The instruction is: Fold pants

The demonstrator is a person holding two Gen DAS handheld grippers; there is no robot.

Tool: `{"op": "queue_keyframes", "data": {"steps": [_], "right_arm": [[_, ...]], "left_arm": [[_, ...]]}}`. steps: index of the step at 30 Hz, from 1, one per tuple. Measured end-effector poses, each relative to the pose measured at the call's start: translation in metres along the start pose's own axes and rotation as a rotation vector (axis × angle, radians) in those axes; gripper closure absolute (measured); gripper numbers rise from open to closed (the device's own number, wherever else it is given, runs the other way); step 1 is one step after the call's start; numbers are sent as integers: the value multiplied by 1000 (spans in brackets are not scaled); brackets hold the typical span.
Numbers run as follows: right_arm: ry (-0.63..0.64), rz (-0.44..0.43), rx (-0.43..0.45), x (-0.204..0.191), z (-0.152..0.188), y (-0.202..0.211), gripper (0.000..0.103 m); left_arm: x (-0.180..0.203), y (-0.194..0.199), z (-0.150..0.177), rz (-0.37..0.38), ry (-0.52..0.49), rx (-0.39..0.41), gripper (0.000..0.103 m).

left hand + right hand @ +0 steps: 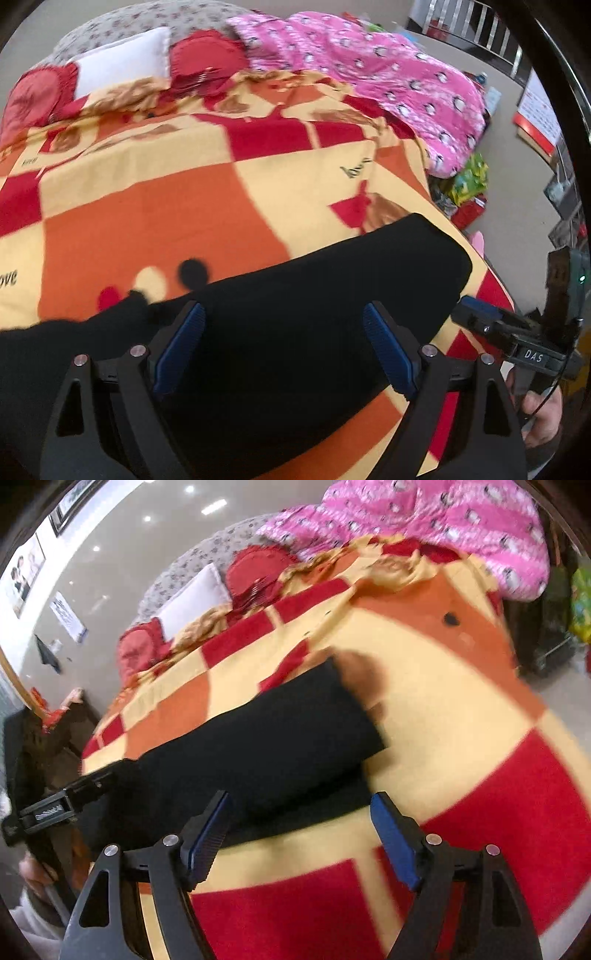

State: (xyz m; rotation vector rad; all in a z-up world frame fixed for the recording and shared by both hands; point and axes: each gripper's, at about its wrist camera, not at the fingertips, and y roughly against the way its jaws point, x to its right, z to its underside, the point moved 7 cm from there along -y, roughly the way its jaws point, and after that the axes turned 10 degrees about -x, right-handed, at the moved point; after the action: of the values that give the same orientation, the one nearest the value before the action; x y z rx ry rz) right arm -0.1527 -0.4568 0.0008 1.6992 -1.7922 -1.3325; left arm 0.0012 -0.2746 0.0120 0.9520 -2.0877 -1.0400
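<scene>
On fleecy checked blanket (147,206): flat black pants (314,295).

Black gripper (284,325), blue ribbed pads (181,347)

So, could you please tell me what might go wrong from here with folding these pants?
1. Both the left tool and the right tool are open and hold nothing, so a pinch could catch the blanket along with the black pants.
2. The pants lie near the bed's edge, so a careless pull might drag them off.
</scene>
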Motion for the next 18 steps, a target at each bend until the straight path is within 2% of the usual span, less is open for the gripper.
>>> {"op": "queue_keyframes", "data": {"steps": [3, 6, 8, 12, 16, 18], "right_arm": [[-26, 3, 48, 10, -9, 16, 24], [-27, -9, 59, 9, -16, 21, 23], [-11, -18, 49, 5, -19, 15, 21], [-8, 33, 29, 2, -25, 5, 21], [18, -10, 51, -16, -23, 12, 21], [52, -54, 52, -37, -21, 14, 19]], "left_arm": [[2, 4, 0, -53, -63, 3, 15], [-13, 17, 6, -112, -60, 37, 15], [-29, 25, 12, -137, -35, 40, 15], [-78, 53, 34, -212, 39, 76, 15], [-125, 89, 62, -247, 117, 118, 15], [-147, 99, 79, -255, 166, 110, 15]]}}
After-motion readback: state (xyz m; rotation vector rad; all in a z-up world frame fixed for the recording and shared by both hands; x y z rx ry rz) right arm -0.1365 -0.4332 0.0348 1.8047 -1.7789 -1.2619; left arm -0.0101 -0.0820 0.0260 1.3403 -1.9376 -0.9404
